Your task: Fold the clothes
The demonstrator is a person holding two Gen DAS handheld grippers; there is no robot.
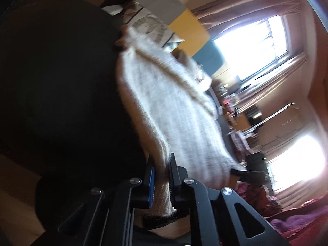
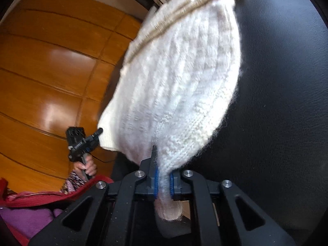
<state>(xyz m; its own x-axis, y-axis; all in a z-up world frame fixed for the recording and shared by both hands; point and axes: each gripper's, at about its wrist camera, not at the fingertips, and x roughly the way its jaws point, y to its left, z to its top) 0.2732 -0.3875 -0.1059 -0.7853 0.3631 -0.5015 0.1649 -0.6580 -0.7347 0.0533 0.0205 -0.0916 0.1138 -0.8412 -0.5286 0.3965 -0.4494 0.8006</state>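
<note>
Windows (image 1: pixel 252 47) show left; wooden floor (image 2: pixel 47 78) right; both claws grip sweater (image 2: pixel 178 78).

A black leather seat (image 2: pixel 276 82) stands before a wooden door (image 2: pixel 51 61).

Left wrist view: heavy motion blur, windows (image 1: pixel 252 47) blown out white, warm haze around them, dark mass at left underexposed. Right wrist view: sharper, even daylight, glare patches on wooden floor (image 2: pixel 51 78), slight blur on white knit (image 2: pixel 180 78). Strong fisheye bending, black vignette corners.
</note>
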